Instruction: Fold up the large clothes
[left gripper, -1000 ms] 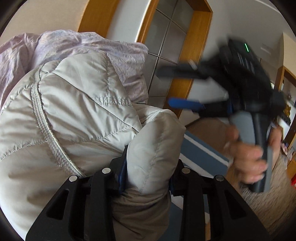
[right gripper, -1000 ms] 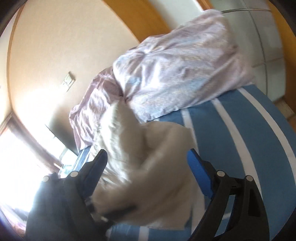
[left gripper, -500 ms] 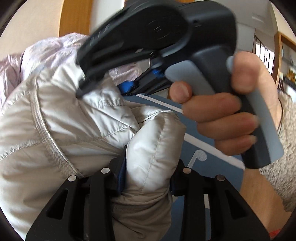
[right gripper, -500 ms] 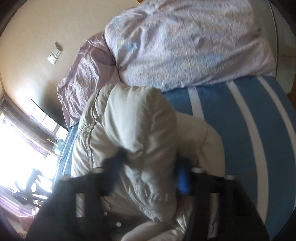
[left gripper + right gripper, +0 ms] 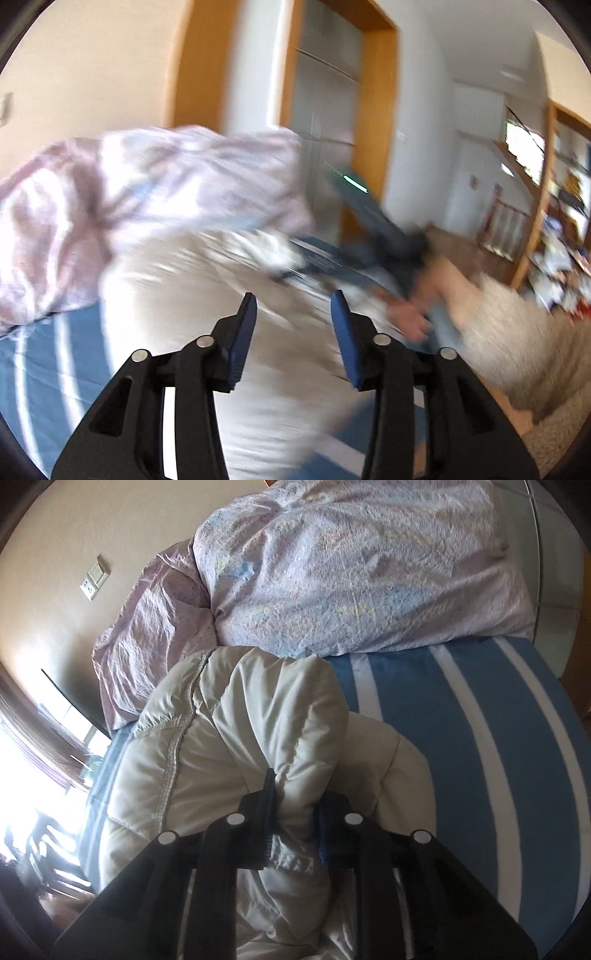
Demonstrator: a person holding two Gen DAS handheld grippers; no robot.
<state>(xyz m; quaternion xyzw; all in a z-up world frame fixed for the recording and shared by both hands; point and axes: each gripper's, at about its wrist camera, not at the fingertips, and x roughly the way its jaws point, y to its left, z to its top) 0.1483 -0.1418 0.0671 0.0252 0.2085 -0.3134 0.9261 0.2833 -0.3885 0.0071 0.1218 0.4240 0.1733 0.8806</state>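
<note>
A pale grey quilted puffer jacket (image 5: 207,753) lies bunched on a blue bed sheet with white stripes (image 5: 491,746). In the right wrist view my right gripper (image 5: 295,812) is closing, and its pads pinch a thick fold of the jacket. In the blurred left wrist view my left gripper (image 5: 293,325) is opening, with nothing between its blue pads (image 5: 245,332); the jacket (image 5: 207,295) lies beyond and below them. The right gripper (image 5: 369,229) shows there as a dark blur at the jacket's right side, held by a hand (image 5: 413,314).
A lilac duvet (image 5: 354,565) and a pillow (image 5: 155,627) are heaped at the head of the bed against the wall. A wooden door frame (image 5: 376,110) and shelves (image 5: 554,221) stand to the right. A bright window (image 5: 33,760) is at the left.
My left gripper let go of the jacket fold and pulled back and up. My right gripper came down over the jacket and closed on a fold.
</note>
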